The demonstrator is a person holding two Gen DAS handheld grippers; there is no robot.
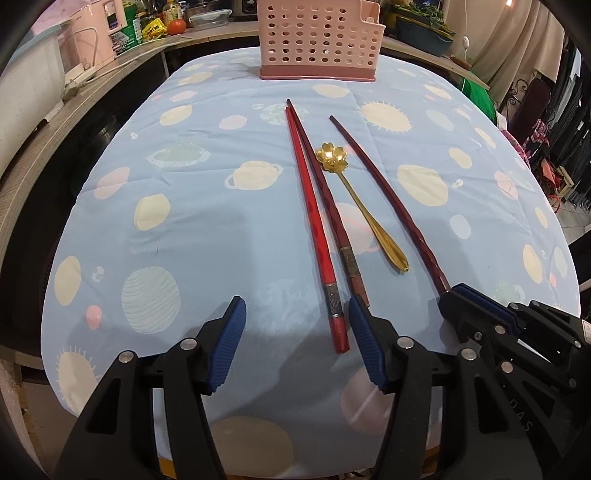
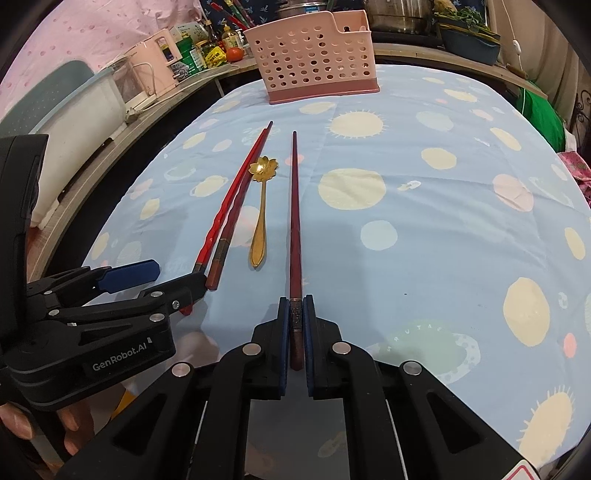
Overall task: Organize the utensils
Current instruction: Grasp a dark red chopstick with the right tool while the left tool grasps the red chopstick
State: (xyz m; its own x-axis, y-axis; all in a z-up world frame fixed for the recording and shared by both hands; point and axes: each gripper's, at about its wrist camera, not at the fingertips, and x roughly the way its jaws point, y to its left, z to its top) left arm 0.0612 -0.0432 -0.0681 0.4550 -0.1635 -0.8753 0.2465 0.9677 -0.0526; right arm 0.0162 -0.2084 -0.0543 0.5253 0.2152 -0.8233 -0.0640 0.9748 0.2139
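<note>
A pink perforated utensil basket (image 1: 317, 37) (image 2: 314, 55) stands at the far end of the table. A bright red chopstick (image 1: 314, 218) (image 2: 225, 214), a dark red chopstick (image 1: 325, 199) (image 2: 234, 214) and a gold flower-bowl spoon (image 1: 358, 199) (image 2: 260, 206) lie side by side on the cloth. My right gripper (image 2: 295, 314) (image 1: 461, 295) is shut on the near end of another dark red chopstick (image 2: 294, 206) (image 1: 384, 184), which lies on the cloth. My left gripper (image 1: 295, 314) (image 2: 166, 275) is open, its jaws astride the near end of the bright red chopstick.
The table wears a light blue cloth with planets and suns (image 1: 207, 206) (image 2: 424, 240). A counter at the left and back holds a pink kettle (image 2: 155, 62), bottles, a tomato (image 1: 176, 26) and pots. A green item (image 2: 539, 114) hangs at the right.
</note>
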